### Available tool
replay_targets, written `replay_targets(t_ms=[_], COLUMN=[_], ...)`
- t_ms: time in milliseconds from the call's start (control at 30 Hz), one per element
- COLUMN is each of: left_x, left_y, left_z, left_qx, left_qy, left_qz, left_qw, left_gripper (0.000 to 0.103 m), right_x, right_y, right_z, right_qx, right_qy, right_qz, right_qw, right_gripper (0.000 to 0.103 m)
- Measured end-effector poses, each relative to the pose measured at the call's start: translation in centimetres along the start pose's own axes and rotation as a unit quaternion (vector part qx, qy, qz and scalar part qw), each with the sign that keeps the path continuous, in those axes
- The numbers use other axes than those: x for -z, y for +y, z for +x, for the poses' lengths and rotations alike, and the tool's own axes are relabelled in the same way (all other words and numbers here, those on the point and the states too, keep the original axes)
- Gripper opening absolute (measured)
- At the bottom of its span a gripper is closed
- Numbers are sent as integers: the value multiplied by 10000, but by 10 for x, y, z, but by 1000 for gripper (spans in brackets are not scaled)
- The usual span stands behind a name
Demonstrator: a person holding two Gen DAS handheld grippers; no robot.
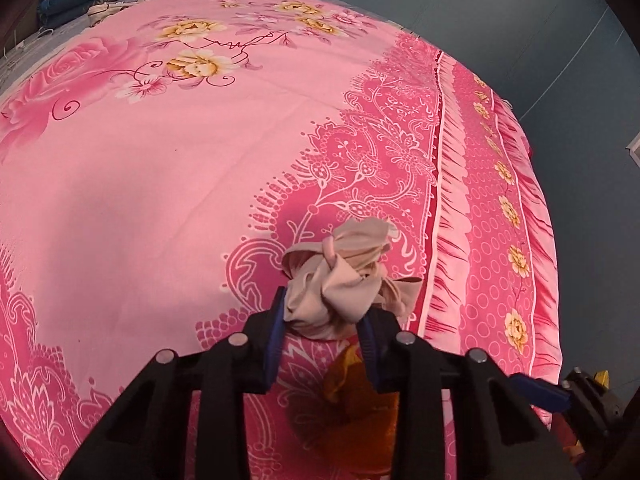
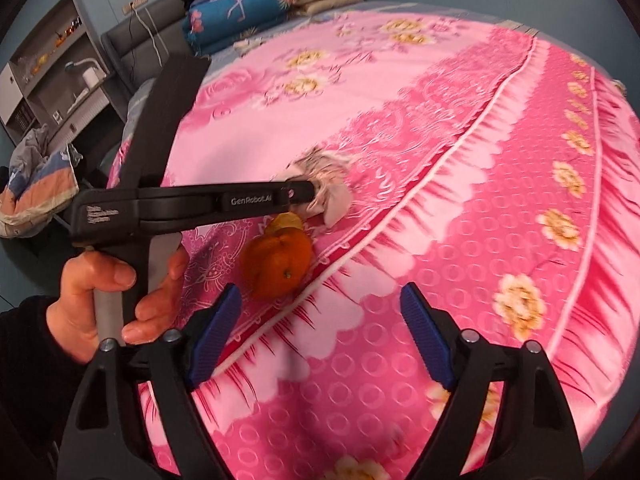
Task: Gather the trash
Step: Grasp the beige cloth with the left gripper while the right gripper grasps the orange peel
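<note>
While the left claw (image 1: 322,320) pinches a crumpled beige tissue wad (image 1: 344,280) between its blue pads (image 1: 276,332), the wad sits just above the pink floral bedspread (image 1: 140,200); can't tell if it touches the fabric. Seen from the right wrist cam, that same claw (image 2: 308,192) reaches in from the left w/ the wad (image 2: 328,192) at its tip, person's hand (image 2: 108,300) on the handle. Orange peel (image 2: 278,264) lies on the spread right under/behind the left claw's tip, and just ahead-left of the right claw (image 2: 320,332). Right claw's jaws stand wide apart, nothing between them, hovering over the spread's dark pink border. Folded quilts (image 2: 240,12) far ahead of both claws, at the bed's head end.
</note>
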State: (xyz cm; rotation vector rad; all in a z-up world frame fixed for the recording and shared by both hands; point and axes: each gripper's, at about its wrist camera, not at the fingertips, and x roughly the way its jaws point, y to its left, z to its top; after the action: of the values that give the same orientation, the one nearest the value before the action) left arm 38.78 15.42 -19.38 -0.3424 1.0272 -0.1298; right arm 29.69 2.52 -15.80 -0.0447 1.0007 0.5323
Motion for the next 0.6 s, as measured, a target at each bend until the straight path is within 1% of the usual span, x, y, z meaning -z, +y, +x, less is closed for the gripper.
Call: replay_targets(t_ms=[167, 333, 467, 533, 567, 600], left_x=[-6, -12, -12, -12, -12, -12], left_y=[7, 18, 18, 18, 18, 20], left_z=[5, 9, 11, 11, 10, 10], left_qx=[149, 377, 429, 449, 469, 487], left_qy=[87, 173, 162, 156, 154, 155], left_qz=[73, -68, -60, -74, -100, -125], left_qw=[9998, 9991, 9989, 9988, 9987, 9986], left_gripper=[28, 27, 26, 26, 26, 26], right_x=[-8, -14, -18, -20, -21, -21], right_y=[10, 20, 25, 28, 30, 32], right_z=[33, 55, 67, 70, 71, 71], right_qx=[-81, -143, -167, -191, -183, -149], right_qy=[262, 381, 461, 465, 462, 456], right_qz=[19, -53, -162, -213, -251, -278], right_qw=[9996, 9992, 9987, 9985, 9985, 9985], right_gripper=[70, 69, 57, 48, 41, 38])
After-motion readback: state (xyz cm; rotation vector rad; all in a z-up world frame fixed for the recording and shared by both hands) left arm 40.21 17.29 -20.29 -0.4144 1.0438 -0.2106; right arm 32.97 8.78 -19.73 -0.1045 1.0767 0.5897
